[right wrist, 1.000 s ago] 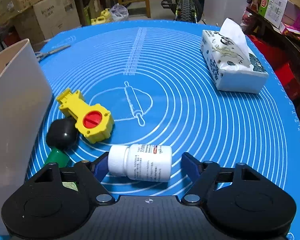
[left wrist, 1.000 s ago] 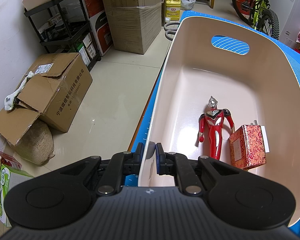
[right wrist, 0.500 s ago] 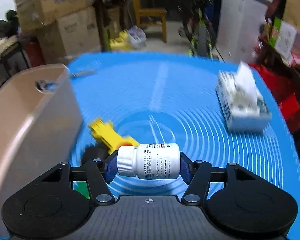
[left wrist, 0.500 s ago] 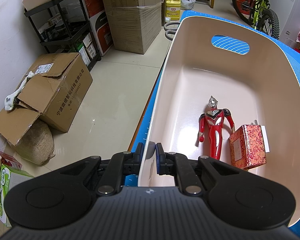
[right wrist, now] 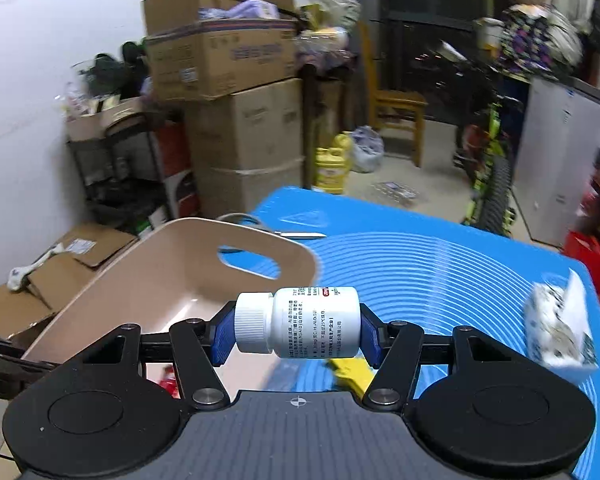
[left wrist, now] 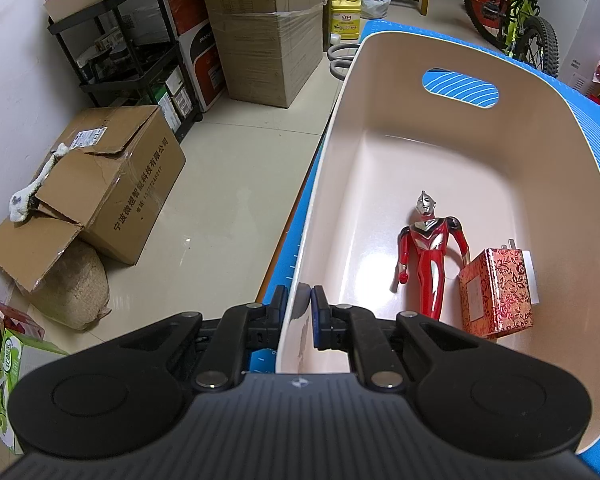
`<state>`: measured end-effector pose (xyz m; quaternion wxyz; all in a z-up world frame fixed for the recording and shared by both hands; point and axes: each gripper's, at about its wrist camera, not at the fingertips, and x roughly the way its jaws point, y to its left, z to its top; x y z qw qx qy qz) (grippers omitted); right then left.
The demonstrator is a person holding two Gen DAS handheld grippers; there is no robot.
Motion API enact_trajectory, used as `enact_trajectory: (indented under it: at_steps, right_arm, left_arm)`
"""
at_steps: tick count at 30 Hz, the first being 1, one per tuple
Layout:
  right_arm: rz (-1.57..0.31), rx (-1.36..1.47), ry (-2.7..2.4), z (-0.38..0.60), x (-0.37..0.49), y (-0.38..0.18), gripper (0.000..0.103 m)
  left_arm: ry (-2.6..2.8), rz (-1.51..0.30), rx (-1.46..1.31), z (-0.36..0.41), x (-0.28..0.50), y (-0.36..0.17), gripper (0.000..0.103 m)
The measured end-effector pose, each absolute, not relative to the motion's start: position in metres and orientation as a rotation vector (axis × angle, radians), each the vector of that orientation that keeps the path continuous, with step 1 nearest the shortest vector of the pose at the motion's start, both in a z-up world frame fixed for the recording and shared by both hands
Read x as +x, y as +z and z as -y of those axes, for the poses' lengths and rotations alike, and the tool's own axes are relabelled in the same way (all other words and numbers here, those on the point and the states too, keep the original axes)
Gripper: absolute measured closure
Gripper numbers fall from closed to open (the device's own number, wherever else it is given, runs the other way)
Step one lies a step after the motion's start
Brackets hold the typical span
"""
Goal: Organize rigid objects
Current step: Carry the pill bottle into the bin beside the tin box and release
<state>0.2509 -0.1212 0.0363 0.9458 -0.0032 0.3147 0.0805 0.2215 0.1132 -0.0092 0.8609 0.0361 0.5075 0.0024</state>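
A white pill bottle (right wrist: 300,326) lies sideways between the blue pads of my right gripper (right wrist: 298,330), which is shut on it and holds it in the air above the blue mat (right wrist: 440,264). Just left of it is the beige bin (right wrist: 172,276). My left gripper (left wrist: 300,308) is shut on the near rim of the same bin (left wrist: 500,148), one finger outside the wall and one inside. On the bin's floor lie a red and silver toy figure (left wrist: 430,254) and a red patterned box (left wrist: 496,294). A yellow toy (right wrist: 350,372) peeks out under the bottle.
A tissue box (right wrist: 558,328) sits at the mat's right edge, and scissors (right wrist: 296,235) lie beyond the bin. Cardboard boxes (left wrist: 112,184), a black shelf rack (left wrist: 132,52), a yellow jug (left wrist: 346,16) and a bicycle (left wrist: 520,16) stand on the floor around the table.
My right gripper closed on the pill bottle, lifted it off the mat and swung left towards the bin. The left gripper has kept its hold on the bin's rim.
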Motion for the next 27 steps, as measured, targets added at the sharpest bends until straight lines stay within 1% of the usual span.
enact_trajectory:
  at_steps: [6,14,23,26,27]
  right_arm:
    - [-0.671,-0.061,0.225,0.082,0.261,0.028,0.04]
    - [-0.791,-0.184,0.273,0.038,0.273,0.003,0.04]
    - [-0.912,-0.299,0.277,0.015,0.273,-0.028,0.039]
    - [-0.919,-0.321,0.287,0.009,0.271,-0.03,0.038]
    - [-0.922,-0.319,0.289,0.009,0.271,-0.03,0.035]
  left_arm:
    - [0.006,-1.065,0.078,-0.113,0.222,-0.009,0.089]
    - [0.006,-1.065,0.08,-0.113,0.222,-0.008,0.089]
    - [0.005,-1.064,0.08,-0.112,0.222,-0.007,0.089]
    - [0.006,-1.065,0.079,-0.112,0.223,-0.007,0.089]
    - [0.005,-1.065,0.079,-0.112,0.223,-0.007,0.089]
